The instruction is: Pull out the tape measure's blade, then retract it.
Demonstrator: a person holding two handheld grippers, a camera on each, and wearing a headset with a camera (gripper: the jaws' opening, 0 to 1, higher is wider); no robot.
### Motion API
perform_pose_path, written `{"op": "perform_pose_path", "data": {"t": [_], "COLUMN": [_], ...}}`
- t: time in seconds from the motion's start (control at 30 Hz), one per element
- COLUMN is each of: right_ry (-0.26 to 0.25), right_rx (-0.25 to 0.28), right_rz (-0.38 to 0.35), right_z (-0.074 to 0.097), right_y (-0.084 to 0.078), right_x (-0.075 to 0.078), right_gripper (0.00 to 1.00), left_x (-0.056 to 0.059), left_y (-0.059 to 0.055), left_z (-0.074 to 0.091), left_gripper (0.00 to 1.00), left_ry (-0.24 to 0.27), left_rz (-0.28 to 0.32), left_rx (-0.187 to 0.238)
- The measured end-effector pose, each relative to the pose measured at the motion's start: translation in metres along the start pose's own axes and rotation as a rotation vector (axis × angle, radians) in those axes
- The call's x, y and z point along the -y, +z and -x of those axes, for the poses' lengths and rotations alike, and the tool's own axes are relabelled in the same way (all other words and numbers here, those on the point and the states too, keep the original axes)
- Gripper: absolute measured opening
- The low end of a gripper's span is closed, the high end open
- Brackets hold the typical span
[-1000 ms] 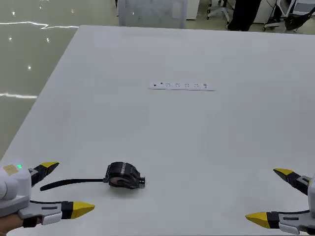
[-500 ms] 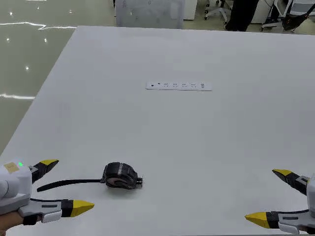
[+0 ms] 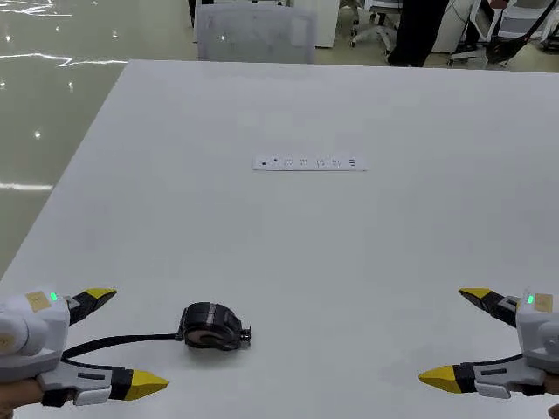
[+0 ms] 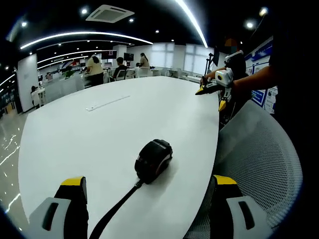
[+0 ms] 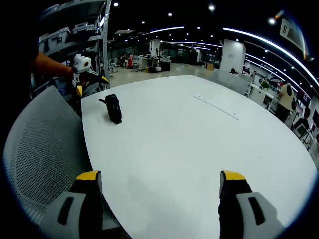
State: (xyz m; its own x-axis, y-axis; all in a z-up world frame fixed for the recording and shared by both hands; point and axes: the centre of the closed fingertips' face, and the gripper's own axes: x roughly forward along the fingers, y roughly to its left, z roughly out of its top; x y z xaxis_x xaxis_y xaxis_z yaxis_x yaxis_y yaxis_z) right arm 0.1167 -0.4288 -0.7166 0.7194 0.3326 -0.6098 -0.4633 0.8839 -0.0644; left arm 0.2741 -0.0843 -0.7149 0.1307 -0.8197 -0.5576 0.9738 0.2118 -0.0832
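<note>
Tape measure (image 3: pixel 213 326): one is counted, with one black strap (image 3: pixel 140 338) attached to it.
Grippers: two are recorded, the left gripper (image 3: pixel 135 337) and the right gripper (image 3: pixel 442 334); two yellow-tipped jaws are counted on each, four tips in all.
Table (image 3: pixel 349 244): one is listed.
Power strip (image 3: pixel 308 163): one is noted.
Chairs: two are counted, one far chair (image 3: pixel 253 35) at the table's far end and one mesh chair (image 4: pixel 259 149) at its near edge.
Background people cannot be counted reliably.

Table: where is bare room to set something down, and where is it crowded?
Free: table between tape measure and right gripper, and around the power strip. Crowded: near left, where the left gripper brackets the strap.
</note>
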Motion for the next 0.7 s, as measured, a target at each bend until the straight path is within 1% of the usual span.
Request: {"op": "perform_pose_path", "data": {"t": [0.07, 0.1, 0.13, 0.17, 0.2, 0.23, 0.27, 0.3, 0.33, 0.37, 0.4, 0.43, 0.47, 0.5, 0.53, 0.57, 0.6, 0.7], "right_ry": [0.009, 0.015, 0.017, 0.024, 0.03, 0.034, 0.045, 0.051, 0.057, 0.063, 0.068, 0.074, 0.077, 0.08, 0.086, 0.091, 0.098, 0.113], "right_rx": [0.003, 0.006, 0.004, -0.001, -0.002, -0.002, 0.001, 0.0, -0.001, 0.001, 0.002, 0.002, 0.002, 0.003, 0.001, 0.0, 0.001, 0.002], "right_rz": [0.006, 0.013, 0.018, 0.027, 0.03, 0.032, 0.034, 0.037, 0.043, 0.054, 0.06, 0.067, 0.068, 0.069, 0.072, 0.077, 0.087, 0.102], "right_z": [-0.001, -0.002, -0.003, -0.006, -0.008, -0.009, -0.012, -0.014, -0.015, -0.018, -0.019, -0.022, -0.024, -0.027, -0.029, -0.031, -0.033, -0.039], "right_y": [0.006, 0.01, 0.011, 0.012, 0.013, 0.015, 0.017, 0.019, 0.02, 0.023, 0.024, 0.026, 0.027, 0.029, 0.031, 0.032, 0.034, 0.038], "right_x": [0.0, -0.001, 0.0, -0.001, -0.002, -0.003, -0.005, -0.006, -0.008, -0.01, -0.011, -0.013, -0.014, -0.016, -0.018, -0.02, -0.022, -0.026], "right_gripper": [1.0, 1.0, 1.0, 0.99, 0.99, 1.0, 0.99, 1.0, 1.0, 1.0, 1.0, 1.0, 0.99, 1.0, 0.99, 0.99, 1.0, 1.0], "left_x": [0.001, 0.003, 0.004, 0.002, 0.0, -0.001, 0.0, 0.001, 0.002, 0.003, 0.004, 0.005, 0.007, 0.003, 0.001, 0.004, 0.007, 0.005], "left_y": [0.001, 0.001, 0.001, 0.001, 0.0, 0.0, 0.002, 0.005, 0.007, 0.011, 0.011, 0.011, 0.011, 0.006, -0.001, -0.001, 0.002, 0.006], "left_z": [-0.003, -0.006, -0.007, -0.01, -0.012, -0.014, -0.017, -0.019, -0.021, -0.025, -0.027, -0.031, -0.034, -0.038, -0.039, -0.041, -0.046, -0.054], "left_gripper": [1.0, 1.0, 1.0, 1.0, 0.99, 0.96, 0.94, 0.92, 0.92, 0.92, 0.92, 0.91, 0.91, 0.91, 0.86, 0.81, 0.8, 0.8], "left_ry": [-0.029, -0.052, -0.062, -0.064, -0.064, -0.063, -0.074, -0.084, -0.097, -0.112, -0.125, -0.142, -0.153, -0.145, -0.147, -0.167, -0.189, -0.189], "left_rz": [0.011, -0.003, -0.017, -0.065, -0.093, -0.112, -0.112, -0.106, -0.114, -0.138, -0.164, -0.21, -0.242, -0.294, -0.325, -0.328, -0.339, -0.358], "left_rx": [-0.022, -0.04, -0.052, -0.076, -0.093, -0.108, -0.119, -0.118, -0.118, -0.114, -0.131, -0.152, -0.162, -0.203, -0.265, -0.274, -0.263, -0.278]}}
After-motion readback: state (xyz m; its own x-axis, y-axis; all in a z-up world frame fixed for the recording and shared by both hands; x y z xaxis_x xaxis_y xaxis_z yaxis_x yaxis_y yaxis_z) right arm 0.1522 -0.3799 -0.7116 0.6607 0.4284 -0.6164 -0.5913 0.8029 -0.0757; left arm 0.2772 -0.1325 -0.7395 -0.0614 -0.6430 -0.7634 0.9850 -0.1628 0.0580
